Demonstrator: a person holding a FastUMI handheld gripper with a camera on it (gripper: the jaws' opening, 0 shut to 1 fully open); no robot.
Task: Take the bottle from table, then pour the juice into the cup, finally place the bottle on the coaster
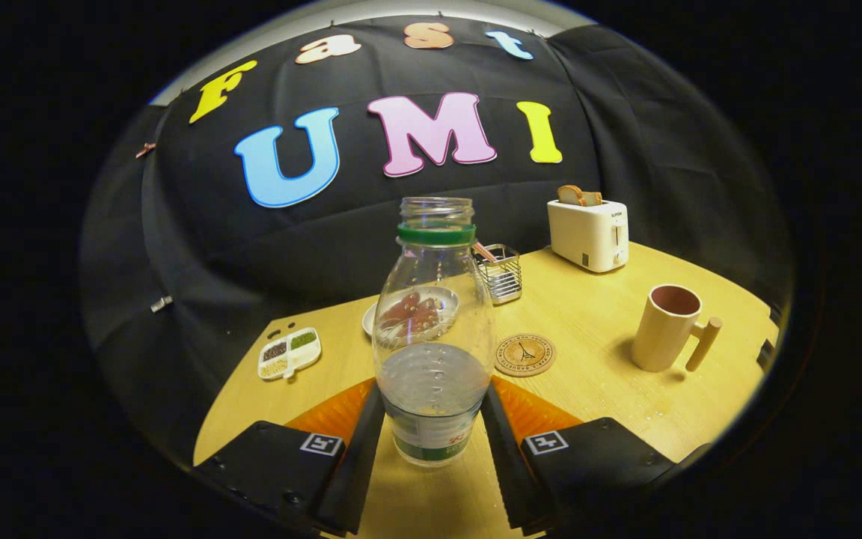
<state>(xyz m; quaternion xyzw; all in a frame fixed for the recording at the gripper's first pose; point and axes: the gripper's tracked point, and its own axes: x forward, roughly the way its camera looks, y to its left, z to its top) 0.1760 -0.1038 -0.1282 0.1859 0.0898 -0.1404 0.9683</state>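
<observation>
My tongs (432, 427) show as two long, straight fingers (360, 464) with finely ribbed, saw-toothed inner faces, narrowing toward their tips. Each finger rises from a blocky matte housing (266, 464) with rounded corners and a few small screws along its lower edge, and each housing carries a square white tag (322, 444) printed with a black pixel-like pattern near its inner top corner. Behind the fingers a bright orange ribbed plate (337, 412) fans out to both sides in wedge shapes, its surface cut with fine parallel grooves.
</observation>
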